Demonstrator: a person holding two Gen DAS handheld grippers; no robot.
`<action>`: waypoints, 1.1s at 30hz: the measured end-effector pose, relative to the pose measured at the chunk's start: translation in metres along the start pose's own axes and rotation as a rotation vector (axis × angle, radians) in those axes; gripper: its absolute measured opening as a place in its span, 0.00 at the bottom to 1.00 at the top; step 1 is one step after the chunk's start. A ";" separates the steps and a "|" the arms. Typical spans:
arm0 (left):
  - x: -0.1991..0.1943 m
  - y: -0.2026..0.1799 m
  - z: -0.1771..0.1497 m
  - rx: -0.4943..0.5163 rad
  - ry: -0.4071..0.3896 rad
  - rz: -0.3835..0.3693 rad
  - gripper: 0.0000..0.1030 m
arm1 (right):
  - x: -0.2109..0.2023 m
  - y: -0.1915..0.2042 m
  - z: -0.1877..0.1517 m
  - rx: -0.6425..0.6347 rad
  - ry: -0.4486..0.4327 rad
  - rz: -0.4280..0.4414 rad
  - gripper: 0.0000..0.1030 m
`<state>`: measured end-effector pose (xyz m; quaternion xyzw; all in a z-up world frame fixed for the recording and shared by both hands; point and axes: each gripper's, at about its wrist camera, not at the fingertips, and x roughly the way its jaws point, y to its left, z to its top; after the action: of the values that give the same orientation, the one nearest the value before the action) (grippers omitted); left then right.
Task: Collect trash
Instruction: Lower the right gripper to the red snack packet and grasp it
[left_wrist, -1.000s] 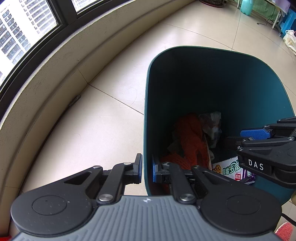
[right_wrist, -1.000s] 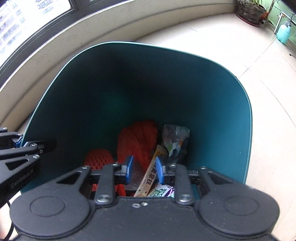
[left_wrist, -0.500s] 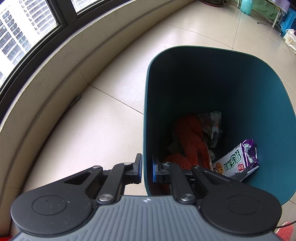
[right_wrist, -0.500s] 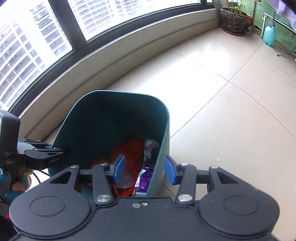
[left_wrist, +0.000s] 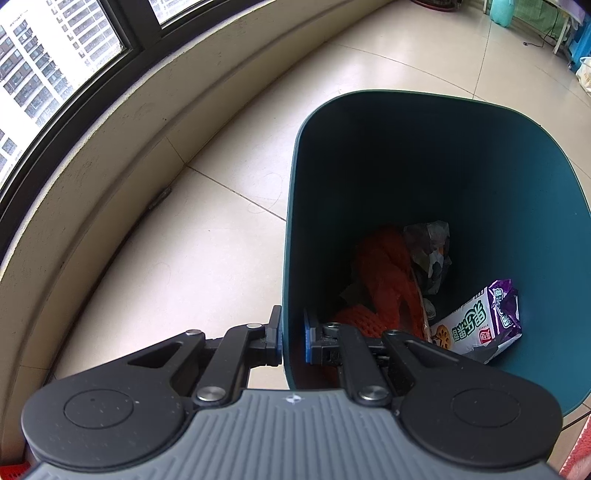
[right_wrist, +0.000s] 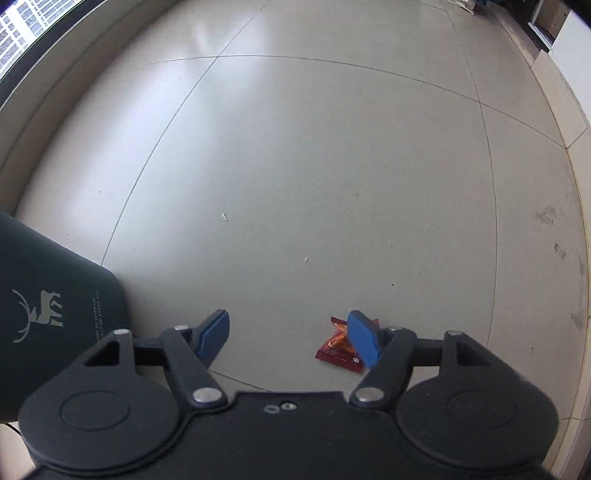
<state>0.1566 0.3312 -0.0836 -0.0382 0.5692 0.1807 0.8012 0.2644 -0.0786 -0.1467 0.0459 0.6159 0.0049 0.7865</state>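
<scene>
Tiled floor (right_wrist: 332, 166) by curved window ledge (left_wrist: 110, 155). Left claw (left_wrist: 291, 339) clamped on near wall of teal trash bin (left_wrist: 546, 206); inside: orange net (left_wrist: 384, 269), purple-white snack bag (left_wrist: 484, 321), crumpled wrapper (left_wrist: 428, 243). Right claw (right_wrist: 288, 338) spread apart, holding nothing, above floor; red wrapper (right_wrist: 338, 349) lies on floor just beside its right pad. Bin's outer side (right_wrist: 44, 306) at left.

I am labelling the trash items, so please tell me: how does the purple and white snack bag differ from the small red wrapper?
1. Place: the purple and white snack bag lies inside the teal bin; the small red wrapper lies on the tiled floor.
2. Colour: the snack bag is white, purple and green; the red wrapper is dark red and orange.
3. Pose: the snack bag leans against the bin wall; the red wrapper lies nearly flat, partly behind one finger of the open right tongs.

Both are crumpled food packaging.
</scene>
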 end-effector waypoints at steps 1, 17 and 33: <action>0.001 -0.002 0.000 0.007 0.000 0.008 0.10 | 0.012 -0.007 0.000 0.030 0.018 -0.004 0.68; 0.005 -0.014 0.001 0.048 0.010 0.061 0.12 | 0.116 -0.041 -0.023 0.124 0.172 -0.062 0.43; 0.003 -0.013 -0.003 0.033 -0.006 0.056 0.13 | -0.034 0.020 -0.022 -0.153 -0.003 0.050 0.28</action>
<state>0.1594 0.3188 -0.0897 -0.0085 0.5707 0.1936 0.7980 0.2355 -0.0594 -0.1174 0.0008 0.6111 0.0716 0.7883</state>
